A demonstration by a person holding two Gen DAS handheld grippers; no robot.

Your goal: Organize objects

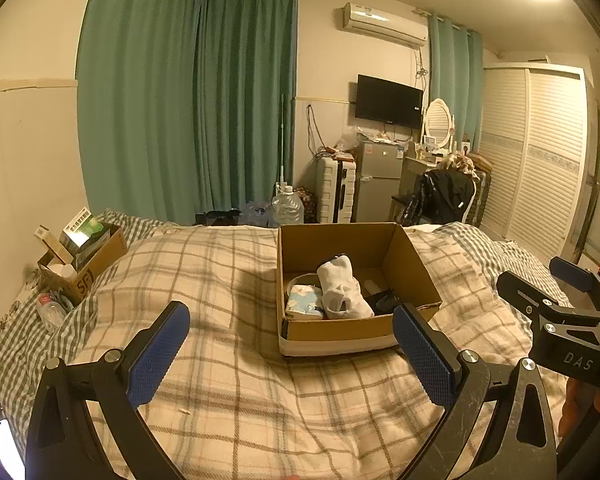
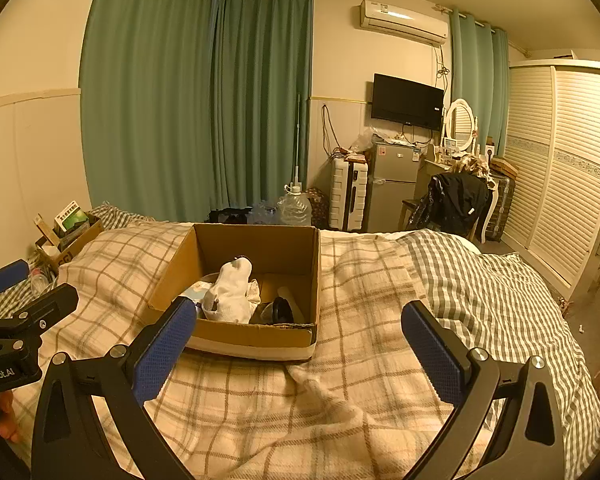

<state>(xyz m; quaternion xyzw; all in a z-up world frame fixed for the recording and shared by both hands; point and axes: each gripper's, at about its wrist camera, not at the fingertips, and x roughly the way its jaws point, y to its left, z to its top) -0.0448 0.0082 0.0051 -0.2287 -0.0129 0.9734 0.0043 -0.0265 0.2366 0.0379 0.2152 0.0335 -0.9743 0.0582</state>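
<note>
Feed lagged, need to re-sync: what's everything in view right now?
box: 1, brown, mid-bed
socks: 1 white bundle, in box
tissue pack: 1, pale blue, in box, left of socks
dark items: black, number unclear, box's right side
blanket: 1, beige plaid, under box
side box: 1, brown, bed's left edge, holds packages
phone: 1, lit, near left
left gripper: jaws open, empty
right gripper: jaws open, empty

Ahead of the fingers, bare plaid blanket is lying free up to the open-topped cardboard box. Its upright walls are blocking low approaches, and rolled white socks are filling its left-middle. Far left of the fingers, a second cardboard box and a plastic bottle are crowding the bed edge.
</note>
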